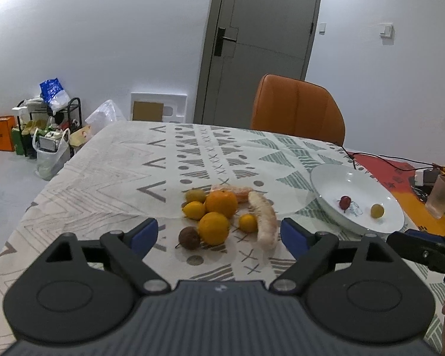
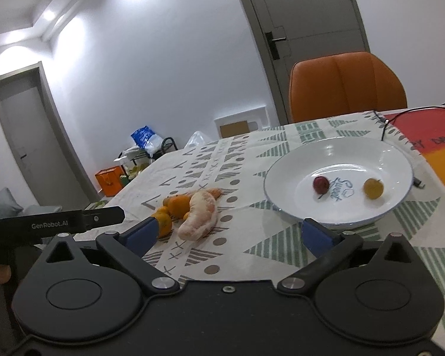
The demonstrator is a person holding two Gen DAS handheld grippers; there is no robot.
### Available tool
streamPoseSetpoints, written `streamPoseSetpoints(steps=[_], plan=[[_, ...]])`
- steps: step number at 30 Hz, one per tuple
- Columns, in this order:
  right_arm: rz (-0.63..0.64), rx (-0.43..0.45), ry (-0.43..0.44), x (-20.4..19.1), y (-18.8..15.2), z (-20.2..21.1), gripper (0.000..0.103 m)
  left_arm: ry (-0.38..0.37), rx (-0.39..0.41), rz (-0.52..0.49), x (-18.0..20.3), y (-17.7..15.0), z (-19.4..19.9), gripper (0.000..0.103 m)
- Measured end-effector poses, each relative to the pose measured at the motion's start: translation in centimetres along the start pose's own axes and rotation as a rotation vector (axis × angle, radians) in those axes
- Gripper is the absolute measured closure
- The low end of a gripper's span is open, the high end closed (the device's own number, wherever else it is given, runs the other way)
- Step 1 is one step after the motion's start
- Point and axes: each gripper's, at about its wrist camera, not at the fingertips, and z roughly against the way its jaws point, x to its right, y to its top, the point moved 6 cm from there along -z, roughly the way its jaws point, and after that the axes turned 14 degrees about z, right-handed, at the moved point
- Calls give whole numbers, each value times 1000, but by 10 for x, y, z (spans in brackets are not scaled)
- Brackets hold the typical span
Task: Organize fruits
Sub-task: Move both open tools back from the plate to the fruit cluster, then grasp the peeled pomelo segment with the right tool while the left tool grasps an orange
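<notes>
The fruit pile (image 1: 219,216) lies on the counter (image 1: 109,178) dead ahead of the left tool (image 1: 219,234), at 12 o'clock between its wide, empty jaws; the dark passion fruit (image 1: 189,238) is nearest. The peeled pomelo segment (image 1: 264,222) runs its long axis from 12 to 6. At 2 o'clock sits the white plate (image 1: 326,175) with 2 small fruits. The right tool (image 2: 230,233) is nearer the plate, jaws fully wide and holding nothing, the segment at its 11 o'clock.
</notes>
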Motion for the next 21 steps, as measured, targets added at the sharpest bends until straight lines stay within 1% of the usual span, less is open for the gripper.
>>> streamPoseSetpoints(steps=[5,10,18,21], plan=[[8,-15,14,-6,-1,-10,0,-4,-10,26,-12,0,-4,15],[18,-25,19,-11,0,-19,0,8,-7,46,-21,1,-8,15],[30,-47,41,-18,2,-36,1,11,-9,59,-31,2,-19,20],[32,-60,52,-20,3,-43,2,3,-14,56,-32,3,-23,23]])
